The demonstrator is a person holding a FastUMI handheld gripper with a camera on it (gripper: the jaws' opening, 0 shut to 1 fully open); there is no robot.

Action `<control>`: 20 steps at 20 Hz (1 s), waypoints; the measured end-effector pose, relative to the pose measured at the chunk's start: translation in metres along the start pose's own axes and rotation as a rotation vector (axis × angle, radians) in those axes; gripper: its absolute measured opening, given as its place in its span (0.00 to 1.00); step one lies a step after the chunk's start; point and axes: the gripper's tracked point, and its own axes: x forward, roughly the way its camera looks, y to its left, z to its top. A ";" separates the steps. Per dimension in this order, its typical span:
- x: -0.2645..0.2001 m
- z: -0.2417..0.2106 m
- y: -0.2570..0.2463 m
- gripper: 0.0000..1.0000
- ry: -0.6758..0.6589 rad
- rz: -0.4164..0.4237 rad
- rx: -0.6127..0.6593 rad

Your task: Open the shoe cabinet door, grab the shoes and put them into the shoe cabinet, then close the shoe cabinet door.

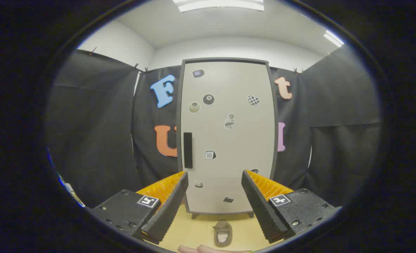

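Gripper point(215, 200) spread wide and empty before the closed shoe cabinet point(228, 137).

Nearest, its two fingers point(169, 207) stood apart, holding nothing; a hand's edge point(208, 249) showed just under them. Between them, on the yellow floor point(197, 228) short of the cabinet, lay a brown slipper point(223, 233). Beyond, the cabinet's door was shut, so opening seemed the step in hand; next would likely be reaching its black handle point(188, 150). The door's stickers point(210, 154) were too small to read.
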 end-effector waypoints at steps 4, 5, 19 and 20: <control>0.000 0.004 -0.003 0.99 -0.012 -0.008 -0.007; 0.001 0.004 -0.004 1.00 -0.015 -0.010 -0.005; 0.062 0.004 0.021 0.99 0.025 0.117 0.040; 0.073 0.008 0.024 0.99 0.016 0.120 0.042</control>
